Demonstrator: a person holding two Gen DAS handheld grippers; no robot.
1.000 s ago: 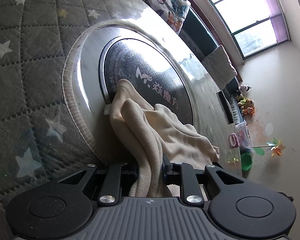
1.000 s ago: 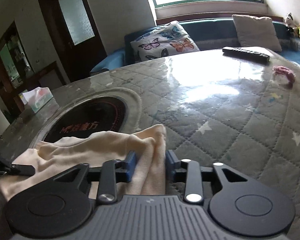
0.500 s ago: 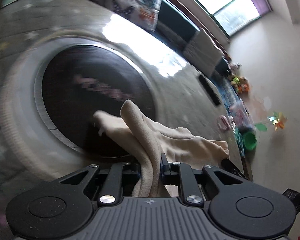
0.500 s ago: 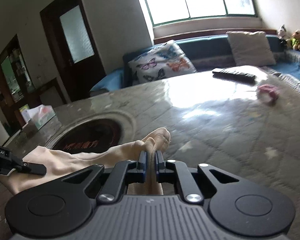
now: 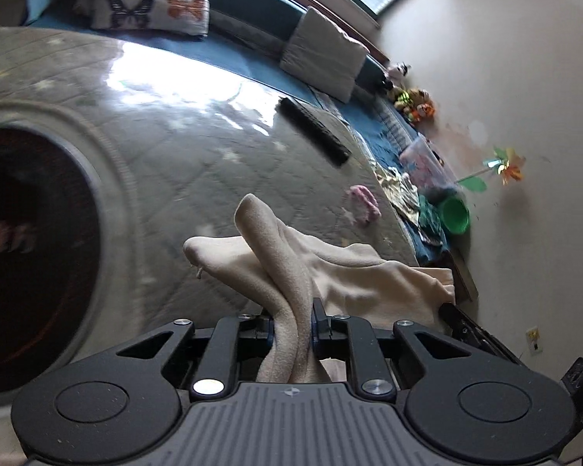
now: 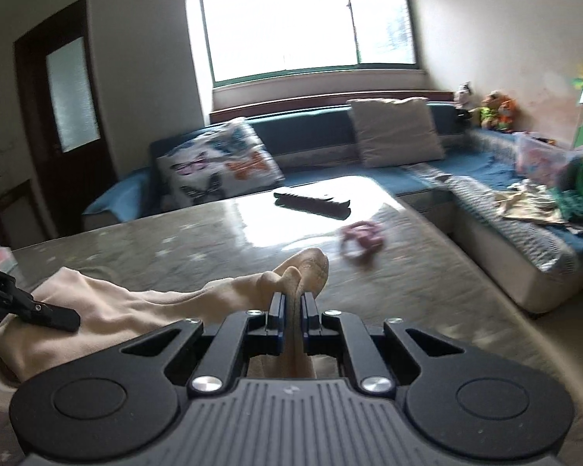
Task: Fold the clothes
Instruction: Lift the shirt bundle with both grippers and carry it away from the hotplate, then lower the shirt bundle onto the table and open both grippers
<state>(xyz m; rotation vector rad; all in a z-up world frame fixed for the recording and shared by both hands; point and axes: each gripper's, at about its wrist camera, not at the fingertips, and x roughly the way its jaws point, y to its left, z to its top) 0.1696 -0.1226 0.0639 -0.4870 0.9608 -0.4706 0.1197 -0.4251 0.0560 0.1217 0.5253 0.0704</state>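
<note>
Above the quilted surface (image 5: 221, 155), left tongs (image 5: 292, 320) and right tongs (image 6: 292, 305) each clamp the cream garment (image 5: 353, 272); remote (image 6: 311, 202) lies at 12 o'clock.

Ahead of you a bright window (image 6: 311, 27) throws glare onto the quilted tabletop (image 6: 221, 233). Beneath it runs a blue corner sofa (image 6: 427, 171) with a butterfly cushion (image 6: 217, 167) and a grey cushion (image 6: 396, 132). A dark door (image 6: 62, 116) stands in the pale wall on your left.
</note>
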